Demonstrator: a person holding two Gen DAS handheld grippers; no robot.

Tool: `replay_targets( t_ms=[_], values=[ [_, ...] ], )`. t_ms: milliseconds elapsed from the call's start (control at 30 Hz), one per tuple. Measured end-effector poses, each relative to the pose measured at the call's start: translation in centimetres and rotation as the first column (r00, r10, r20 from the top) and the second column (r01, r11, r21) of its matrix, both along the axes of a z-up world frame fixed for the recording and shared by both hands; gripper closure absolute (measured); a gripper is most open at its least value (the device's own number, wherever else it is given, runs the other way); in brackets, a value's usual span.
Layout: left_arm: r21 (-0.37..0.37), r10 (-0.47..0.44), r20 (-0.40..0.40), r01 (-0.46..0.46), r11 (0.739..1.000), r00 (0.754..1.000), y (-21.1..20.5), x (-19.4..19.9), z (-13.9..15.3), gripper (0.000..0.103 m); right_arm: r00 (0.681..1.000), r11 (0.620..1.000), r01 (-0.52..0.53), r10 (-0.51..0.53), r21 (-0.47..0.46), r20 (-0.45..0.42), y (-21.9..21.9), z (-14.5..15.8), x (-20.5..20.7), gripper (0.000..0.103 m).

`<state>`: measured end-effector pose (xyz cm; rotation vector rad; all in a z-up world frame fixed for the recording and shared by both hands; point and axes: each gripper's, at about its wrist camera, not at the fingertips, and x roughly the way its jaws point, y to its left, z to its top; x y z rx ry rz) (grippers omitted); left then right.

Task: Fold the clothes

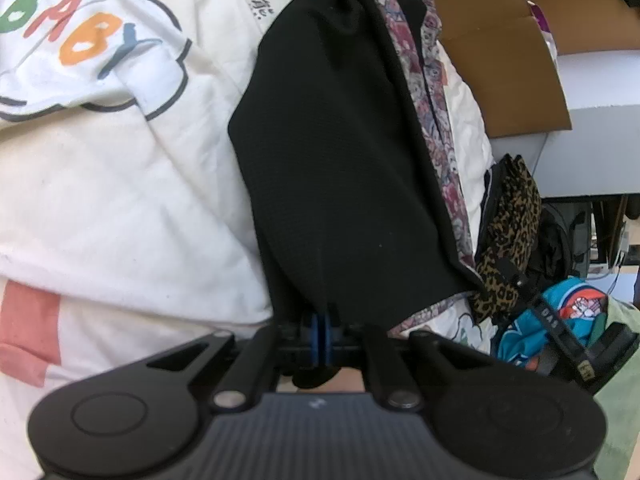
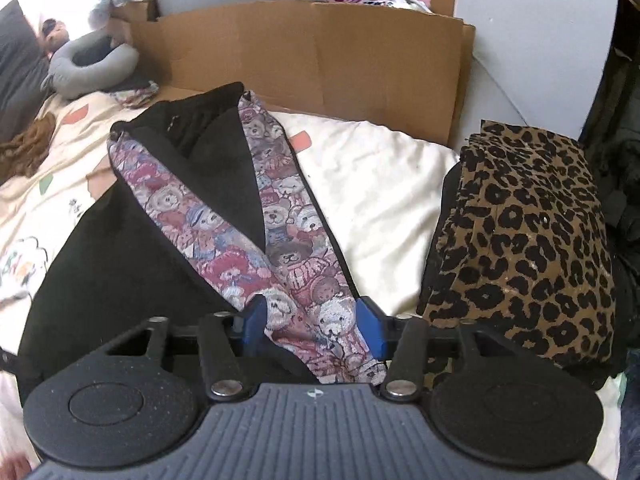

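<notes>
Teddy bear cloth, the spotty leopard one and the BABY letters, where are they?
Teddy bear cloth (image 2: 292, 264): right wrist view, on the strip's middle.
Leopard cloth (image 2: 524, 240): right wrist view, on its top face.
BABY letters (image 1: 72, 24): left wrist view, on the coloured print.

Light: bright, even daylight, strongest at far left of the right wrist view.
Shadows: soft, faint.
Blur: near edges soft.
Distortion: fisheye bending toward the corners.
</notes>
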<state>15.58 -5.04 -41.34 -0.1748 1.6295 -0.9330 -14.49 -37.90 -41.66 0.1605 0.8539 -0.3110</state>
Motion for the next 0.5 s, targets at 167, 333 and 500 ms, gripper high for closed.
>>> replay_targets(
  t_ms=[167, 333, 500],
  values=[
    [-0.003, 0.002, -0.003, -0.002, 1.0, 1.0, 0.1, -0.1, 0.2, 0.1, 0.998, 0.998, -0.05, 0.048, -0.038, -0.044, 0.8, -0.8, 0.0, 0.046],
    [-0.005, 0.002, -0.005, -0.002, 1.0, 1.0, 0.0, -0.1, 0.3, 0.1, 0.987, 0.984, -0.138, 0.127, -0.111, -0.1, 2.4, -1.8, 0.5, 0.049],
    [-0.006, 0.011, -0.009, -0.011, 1.0, 1.0, 0.1, -0.1, 0.2, 0.1, 0.969, 0.958, -0.208, 0.174, -0.196, -0.176, 3.6, -2.8, 1.0, 0.05]
  ],
)
